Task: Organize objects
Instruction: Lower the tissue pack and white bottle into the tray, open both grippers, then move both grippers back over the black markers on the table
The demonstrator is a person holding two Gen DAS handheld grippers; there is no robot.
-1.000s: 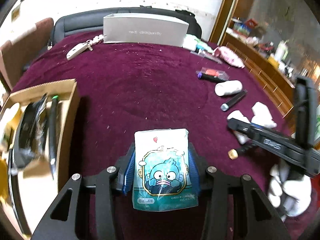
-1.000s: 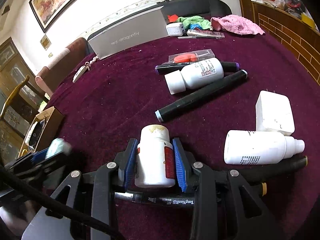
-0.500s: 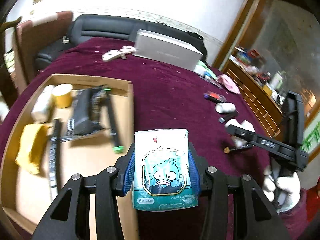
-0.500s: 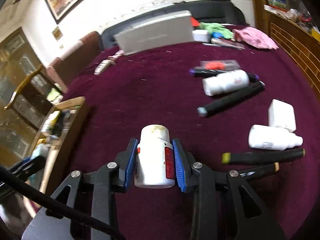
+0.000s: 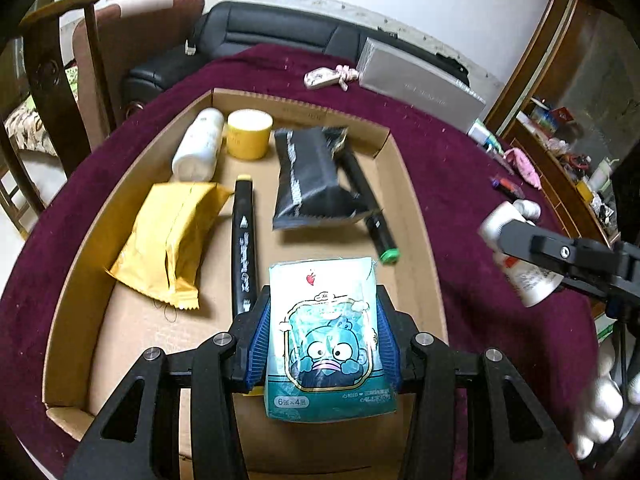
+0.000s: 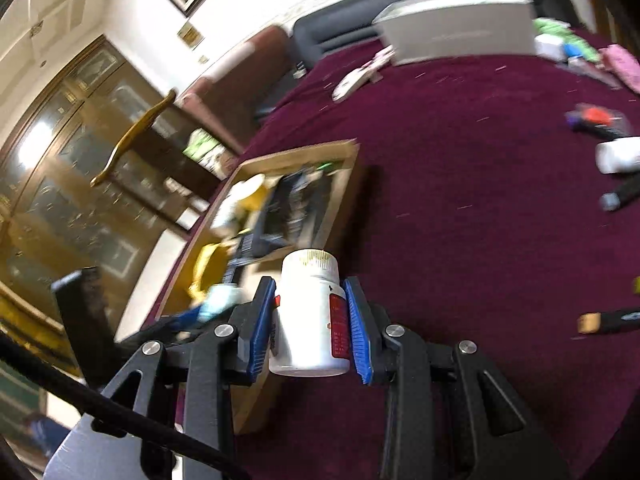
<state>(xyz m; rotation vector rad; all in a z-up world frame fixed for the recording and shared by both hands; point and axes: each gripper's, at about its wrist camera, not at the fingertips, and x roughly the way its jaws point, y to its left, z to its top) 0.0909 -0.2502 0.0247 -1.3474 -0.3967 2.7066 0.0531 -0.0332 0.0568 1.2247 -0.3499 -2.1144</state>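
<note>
**Cardboard tray and the two carried items: present positions**

The cardboard tray lies on the table's maroon cloth, near the table's left edge as the left wrist view shows it. It contains the following items:

- a white bottle on its side in the far left corner;
- a yellow tape roll just beside that bottle;
- a yellow packet along the left wall;
- a black marker lying lengthwise near the middle;
- a black pouch resting partly on a second, green-capped marker.

The left gripper is above the near part of the tray. Its blue pads are clamped on both side edges of a teal tissue pack printed with a cartoon figure. The pack is clear of the tray floor.

The right gripper pinches a white pill bottle with a red label between its blue pads, cap pointing away from the camera. In the right wrist view the bottle is in front of the tray's near right corner, above the cloth. That view is blurred.

Items remaining loose on the cloth to the right include another white bottle and several dark markers. A grey box and a white key fob lie at the far edge of the table.
</note>
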